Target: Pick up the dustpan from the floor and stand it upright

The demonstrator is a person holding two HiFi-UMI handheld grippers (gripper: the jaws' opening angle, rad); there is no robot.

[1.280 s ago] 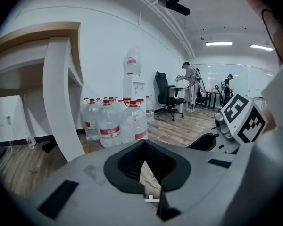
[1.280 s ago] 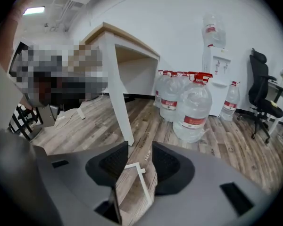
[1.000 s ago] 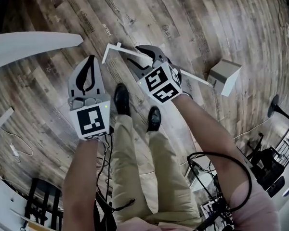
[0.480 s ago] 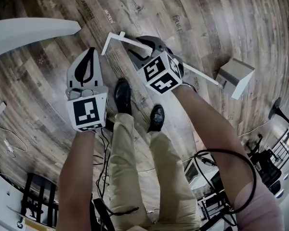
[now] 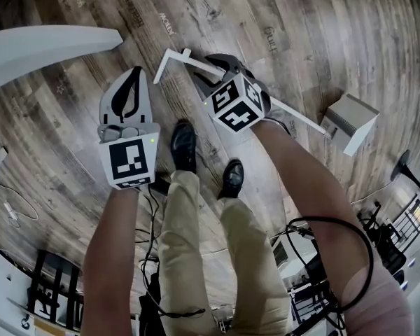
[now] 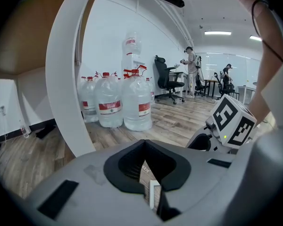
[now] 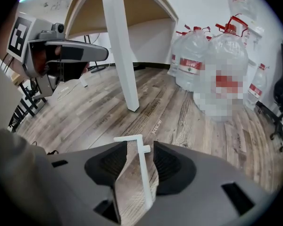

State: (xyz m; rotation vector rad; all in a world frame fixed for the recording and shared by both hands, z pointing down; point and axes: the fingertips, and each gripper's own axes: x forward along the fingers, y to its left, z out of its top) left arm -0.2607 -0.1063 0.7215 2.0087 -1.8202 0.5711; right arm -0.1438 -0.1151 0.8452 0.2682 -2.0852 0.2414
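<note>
A white long-handled dustpan lies on the wooden floor, its box-shaped pan [image 5: 350, 121] at the right and its thin handle [image 5: 189, 59] running left to a T-shaped end. My right gripper [image 5: 220, 61] sits over the handle near that end. In the right gripper view the handle [image 7: 142, 173] runs up between the jaws of my right gripper [image 7: 140, 145], close to the right jaw, with floor showing on its left, so the jaws stand open around it. My left gripper [image 5: 135, 72] hovers to the left, its tips [image 6: 144, 142] together with nothing in them.
A curved white table leg [image 5: 42, 47] sweeps in at the left, and a straight white leg [image 7: 120, 46] stands ahead. Large water bottles [image 6: 118, 102] are stacked by the wall. The person's shoes [image 5: 184, 145] are just behind the grippers, with cables [image 5: 322, 257] at lower right.
The head view has shifted slightly and the person's feet have stepped. The right gripper keeps its place over the handle. The left gripper stays as it was.
</note>
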